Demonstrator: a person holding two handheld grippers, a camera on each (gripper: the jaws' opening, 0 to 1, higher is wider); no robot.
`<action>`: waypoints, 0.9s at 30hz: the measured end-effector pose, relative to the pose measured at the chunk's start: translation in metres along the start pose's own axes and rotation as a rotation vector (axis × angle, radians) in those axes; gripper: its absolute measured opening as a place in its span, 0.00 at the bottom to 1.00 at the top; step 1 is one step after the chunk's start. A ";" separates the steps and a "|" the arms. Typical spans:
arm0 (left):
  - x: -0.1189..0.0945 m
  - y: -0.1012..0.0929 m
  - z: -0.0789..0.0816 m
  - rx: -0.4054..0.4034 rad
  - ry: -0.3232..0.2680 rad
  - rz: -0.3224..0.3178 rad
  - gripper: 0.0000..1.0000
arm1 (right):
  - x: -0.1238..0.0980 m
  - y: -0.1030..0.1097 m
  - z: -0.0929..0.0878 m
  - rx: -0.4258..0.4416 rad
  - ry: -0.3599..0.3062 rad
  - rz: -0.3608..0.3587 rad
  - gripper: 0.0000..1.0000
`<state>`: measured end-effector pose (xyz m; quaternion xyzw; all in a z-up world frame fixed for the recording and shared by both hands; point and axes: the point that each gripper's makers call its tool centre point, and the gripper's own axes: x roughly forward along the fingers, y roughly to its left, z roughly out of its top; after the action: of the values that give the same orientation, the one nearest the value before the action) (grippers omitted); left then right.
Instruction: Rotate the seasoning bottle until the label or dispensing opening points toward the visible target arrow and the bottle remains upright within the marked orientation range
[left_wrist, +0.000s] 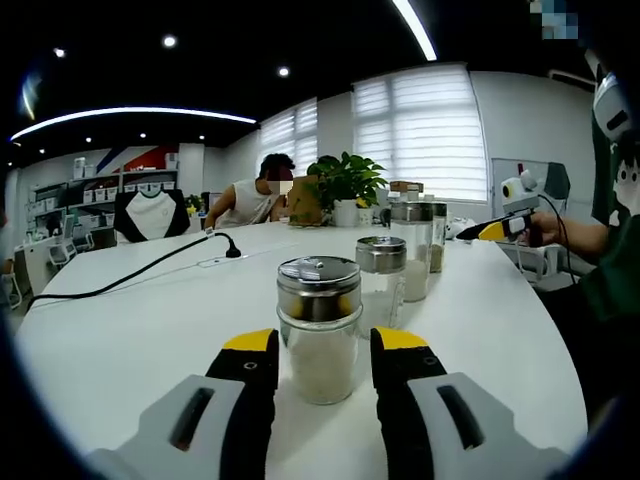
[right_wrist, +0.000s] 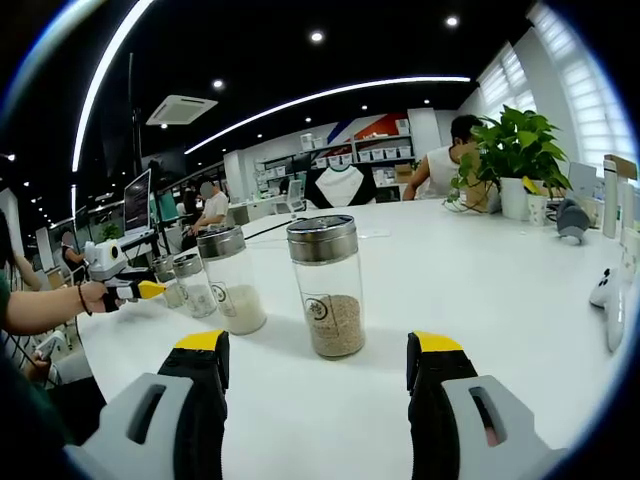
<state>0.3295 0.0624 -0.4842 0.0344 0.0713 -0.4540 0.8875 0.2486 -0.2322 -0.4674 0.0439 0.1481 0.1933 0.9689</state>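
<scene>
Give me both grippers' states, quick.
Left gripper: open, jaws flanking the steel-lidded glass shaker of white grains.
Right gripper: open, holding nothing.

left gripper (left_wrist: 321, 352): jaws apart, level | right gripper (right_wrist: 316, 357): jaws wide apart, level

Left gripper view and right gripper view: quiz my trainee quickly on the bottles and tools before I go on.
1. True or false: the left tool is shut on the white-filled bottle.
2. The labelled bottle ahead of the right tool holds: A brown granules, B white powder, C nothing.
3. Fill in: a black ____ lies across the table in the left gripper view.
Key: 1 false, its jaws stand open either side; 2 A; 3 cable.
</scene>
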 end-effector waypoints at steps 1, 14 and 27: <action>-0.002 0.004 -0.003 0.005 0.017 0.027 0.41 | 0.000 0.000 0.000 -0.003 0.003 0.001 0.73; -0.023 0.005 0.009 -0.008 0.010 0.257 0.50 | 0.001 0.001 0.002 -0.008 -0.004 0.003 0.73; -0.020 -0.001 0.008 -0.089 -0.009 0.447 0.51 | 0.003 0.001 0.003 -0.007 0.001 0.005 0.73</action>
<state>0.3180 0.0774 -0.4727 0.0081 0.0778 -0.2425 0.9670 0.2518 -0.2302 -0.4648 0.0410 0.1477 0.1963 0.9685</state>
